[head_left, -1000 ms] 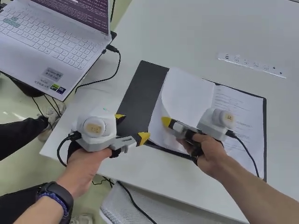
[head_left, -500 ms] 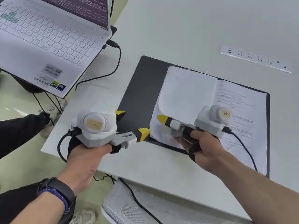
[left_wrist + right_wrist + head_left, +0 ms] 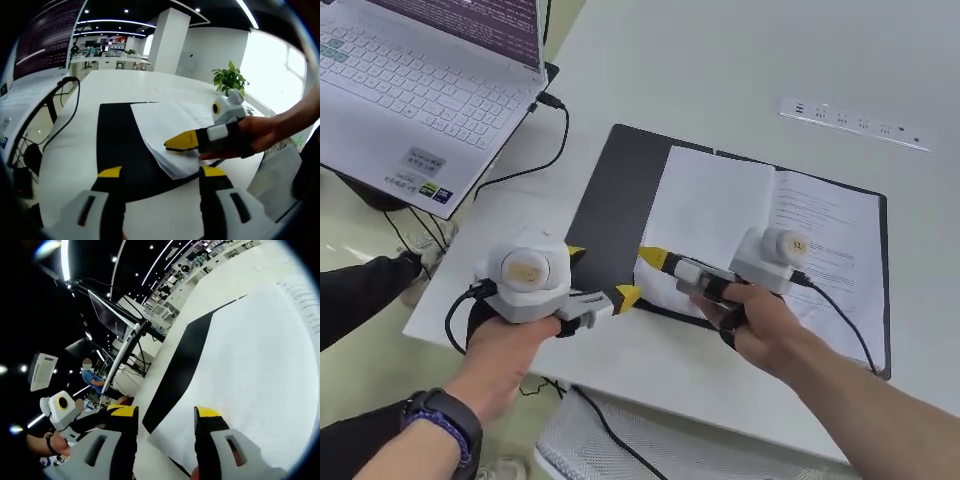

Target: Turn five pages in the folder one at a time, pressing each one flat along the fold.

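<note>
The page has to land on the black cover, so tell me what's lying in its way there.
Nothing lies on the black cover. The left gripper, open, hovers at the cover's near edge, where the page could brush it on the way over.

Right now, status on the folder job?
Left tool open, at near edge of black folder. Right tool open, tips at corner of loose white page. Black laptop cable lies apart, left.

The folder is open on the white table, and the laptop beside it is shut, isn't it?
Not quite: the laptop is open, with its screen up and its keys showing, as the head view shows. The folder does lie open on the white table beside it.
</note>
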Tool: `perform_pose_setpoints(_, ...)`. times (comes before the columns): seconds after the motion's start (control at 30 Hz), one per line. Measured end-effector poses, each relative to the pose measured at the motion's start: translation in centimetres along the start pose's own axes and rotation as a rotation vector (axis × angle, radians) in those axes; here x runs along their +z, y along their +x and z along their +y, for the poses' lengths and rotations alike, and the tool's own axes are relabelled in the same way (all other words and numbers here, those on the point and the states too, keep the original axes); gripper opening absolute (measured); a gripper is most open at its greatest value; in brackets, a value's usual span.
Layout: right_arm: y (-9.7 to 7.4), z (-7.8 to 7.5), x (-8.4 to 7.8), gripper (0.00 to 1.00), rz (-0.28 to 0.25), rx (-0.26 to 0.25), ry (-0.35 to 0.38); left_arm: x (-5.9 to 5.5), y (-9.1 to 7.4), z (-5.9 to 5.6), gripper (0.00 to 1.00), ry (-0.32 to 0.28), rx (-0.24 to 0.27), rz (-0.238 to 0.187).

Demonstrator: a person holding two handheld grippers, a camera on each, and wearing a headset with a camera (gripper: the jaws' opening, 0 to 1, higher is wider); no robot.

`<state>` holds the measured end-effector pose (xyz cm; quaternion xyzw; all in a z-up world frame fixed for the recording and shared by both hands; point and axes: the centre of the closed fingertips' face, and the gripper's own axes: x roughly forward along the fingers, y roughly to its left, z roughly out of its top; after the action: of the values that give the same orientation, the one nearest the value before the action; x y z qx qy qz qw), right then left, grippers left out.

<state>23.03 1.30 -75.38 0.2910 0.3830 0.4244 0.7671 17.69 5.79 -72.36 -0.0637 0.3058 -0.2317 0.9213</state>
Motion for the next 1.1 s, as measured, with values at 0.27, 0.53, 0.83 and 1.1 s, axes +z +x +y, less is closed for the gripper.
perform_pose_setpoints(0.27, -2.8, 0.5, 1.3, 0.5, -0.065, 0.005, -0.057, -0.5, 0.2, -0.8, 0.6, 0.022, -0.016, 0.019)
perform_pose_setpoints(0.53, -6.3, -0.5, 1.7, 0.48, -0.103, -0.047, -0.087, -0.1, 0.9, -1.3, 0.56, 0.065, -0.037, 0.035)
perform_pose_setpoints(0.83, -9.8, -1.5, 2.2, 0.49, -0.168, -0.077, -0.071, 0.9, 2.5, -2.5, 0.43, 0.111, -0.081, 0.039)
perform_pose_setpoints(1.1, -11.1, -2.4, 2.6, 0.48, -0.2, -0.104, -0.051, 0.8, 4.1, -2.8, 0.3, 0.141, -0.077, 0.062)
